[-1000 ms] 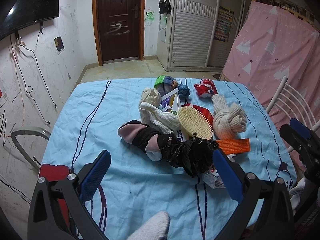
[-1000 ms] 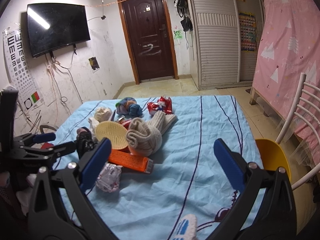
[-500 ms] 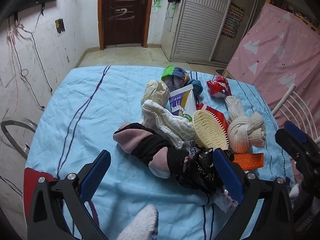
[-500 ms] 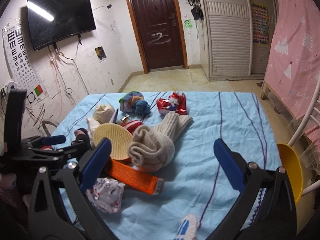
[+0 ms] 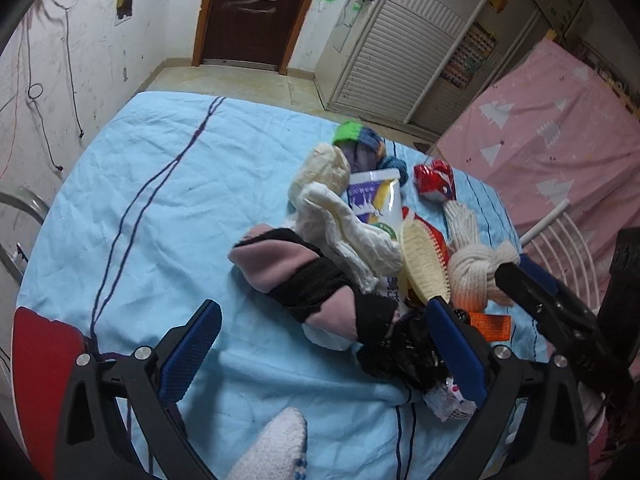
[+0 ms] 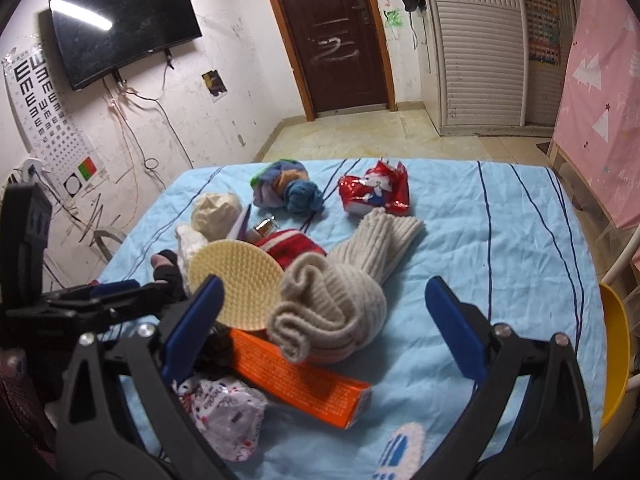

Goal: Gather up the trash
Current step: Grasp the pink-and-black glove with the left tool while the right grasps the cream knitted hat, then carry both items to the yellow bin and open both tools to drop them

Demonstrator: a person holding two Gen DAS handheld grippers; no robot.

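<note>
1. While spread wide over the blue tablecloth (image 5: 160,184), left gripper (image 5: 320,352) grips nothing, right pad beside the crumpled black plastic bag (image 5: 404,352).
2. Right gripper (image 6: 324,324) likewise gaping, unloaded.
3. Orange carton (image 6: 300,380) flat near the front edge, long axis running near-right to far-left, under the knotted cream scarf (image 6: 332,308).
4. Crumpled printed wrapper (image 6: 224,412) just left of the carton.

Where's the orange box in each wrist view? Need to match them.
Left wrist: orange box at lower right, mostly hidden behind the left gripper's right finger.
Right wrist: orange box at lower centre, in full view, in front of the cream knit scarf.
Shared landmark: the round cream brush just beyond the box.
</note>
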